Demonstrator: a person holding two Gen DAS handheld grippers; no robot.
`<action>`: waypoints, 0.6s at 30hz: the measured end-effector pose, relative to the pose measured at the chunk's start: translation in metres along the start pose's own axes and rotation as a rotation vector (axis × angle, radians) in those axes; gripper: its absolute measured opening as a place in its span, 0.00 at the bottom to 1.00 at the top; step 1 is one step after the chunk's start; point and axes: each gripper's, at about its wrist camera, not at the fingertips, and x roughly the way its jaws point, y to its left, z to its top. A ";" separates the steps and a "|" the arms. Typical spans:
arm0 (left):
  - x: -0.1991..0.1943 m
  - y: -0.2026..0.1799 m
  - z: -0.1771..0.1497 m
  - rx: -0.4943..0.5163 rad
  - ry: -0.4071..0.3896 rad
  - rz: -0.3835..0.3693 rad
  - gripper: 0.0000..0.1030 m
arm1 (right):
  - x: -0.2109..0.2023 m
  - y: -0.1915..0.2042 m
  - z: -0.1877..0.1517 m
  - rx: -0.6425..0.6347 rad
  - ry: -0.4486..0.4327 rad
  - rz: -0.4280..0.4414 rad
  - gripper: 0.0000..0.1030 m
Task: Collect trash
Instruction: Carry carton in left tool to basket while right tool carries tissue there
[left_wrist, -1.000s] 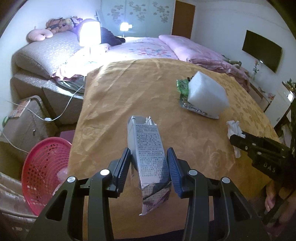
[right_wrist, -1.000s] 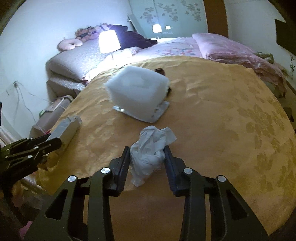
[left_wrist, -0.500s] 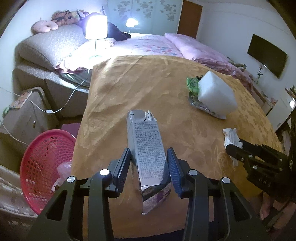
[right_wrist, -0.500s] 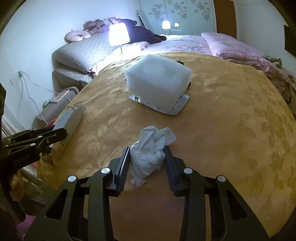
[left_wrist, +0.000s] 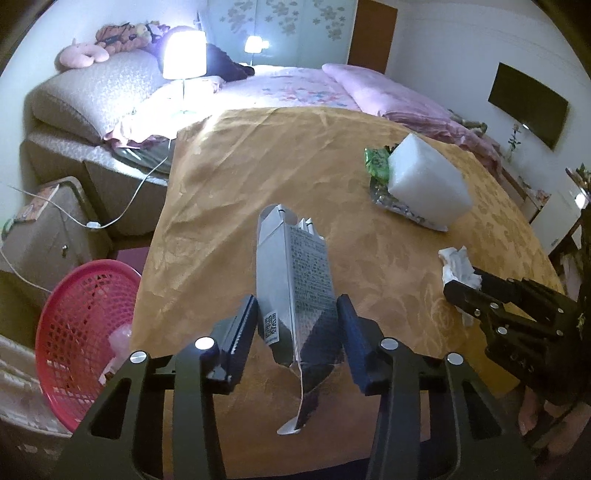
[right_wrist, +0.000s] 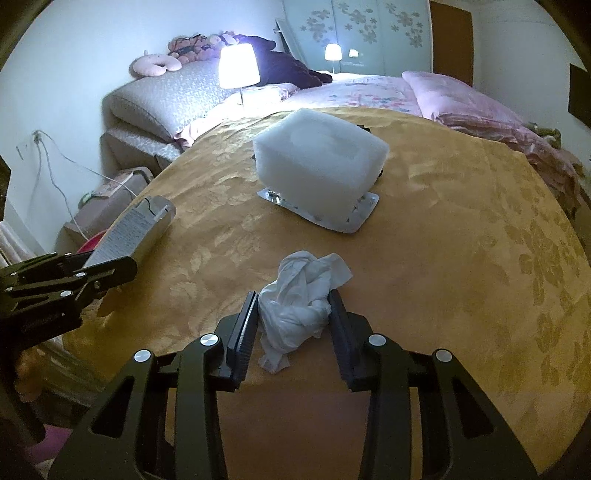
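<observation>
My left gripper is shut on a grey drink carton and holds it above the near edge of the table with the golden cloth. The carton also shows in the right wrist view. My right gripper is shut on a crumpled white tissue, which also shows in the left wrist view. A white foam block sits on a silver wrapper beside a green wrapper on the table. The block also shows in the right wrist view.
A pink mesh basket stands on the floor left of the table, with something pale inside. Behind are a sofa, a lit lamp, a bed with pink bedding and a box with cables.
Both grippers have drawn back and risen slightly with their loads. The table and foam block look a little farther off, and more of the pink basket shows.
</observation>
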 end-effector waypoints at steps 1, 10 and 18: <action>0.000 0.001 0.001 -0.001 0.000 -0.002 0.39 | 0.000 0.000 0.001 0.002 0.003 0.004 0.35; -0.009 0.007 -0.001 -0.008 -0.016 0.002 0.38 | 0.000 0.014 0.009 -0.022 0.004 0.050 0.35; -0.021 0.024 -0.002 -0.030 -0.035 0.042 0.38 | 0.004 0.034 0.017 -0.043 0.013 0.092 0.35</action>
